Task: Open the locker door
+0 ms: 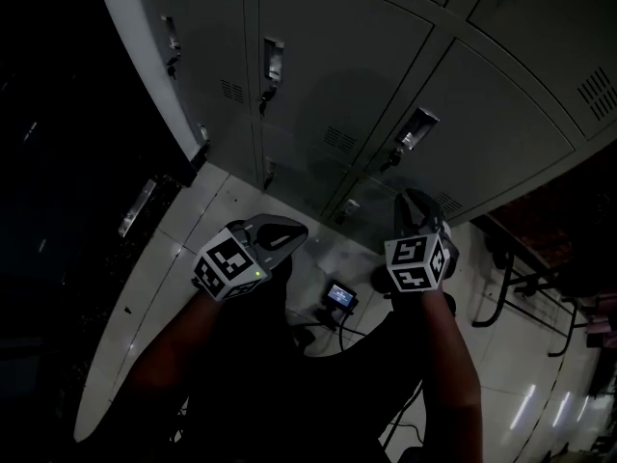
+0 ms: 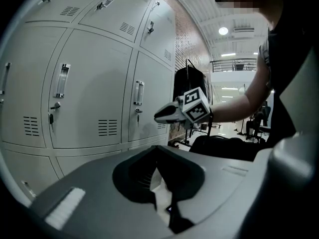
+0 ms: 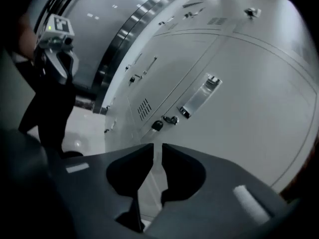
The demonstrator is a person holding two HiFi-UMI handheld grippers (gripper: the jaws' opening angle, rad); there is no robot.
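Right tool [image 3: 155, 149]: jaws a narrow slit apart, nothing between them; aimed at the door, short of it, touching nothing.
Left tool [image 2: 155, 156]: tips together, empty; held off to the side, clear of the lockers [image 2: 89, 98].
Door [image 3: 249, 78]: grey metal, shut flush, straight ahead of the right tool; one of a bank of like doors.
Handle [image 3: 199, 97]: bright, long, slim pull, seemingly recessed, near the door's edge; best place to take hold, by hooking one jaw into it or pinching its lip.
Lock [image 3: 157, 125]: dark knob just beside the handle's lower end; locked or not, cannot tell.
Handling: probably light, stiff sheet metal, smooth and slippery; likely to swing freely once unlatched; steady pull advised, no jerk, lest the jaw slip off the handle.
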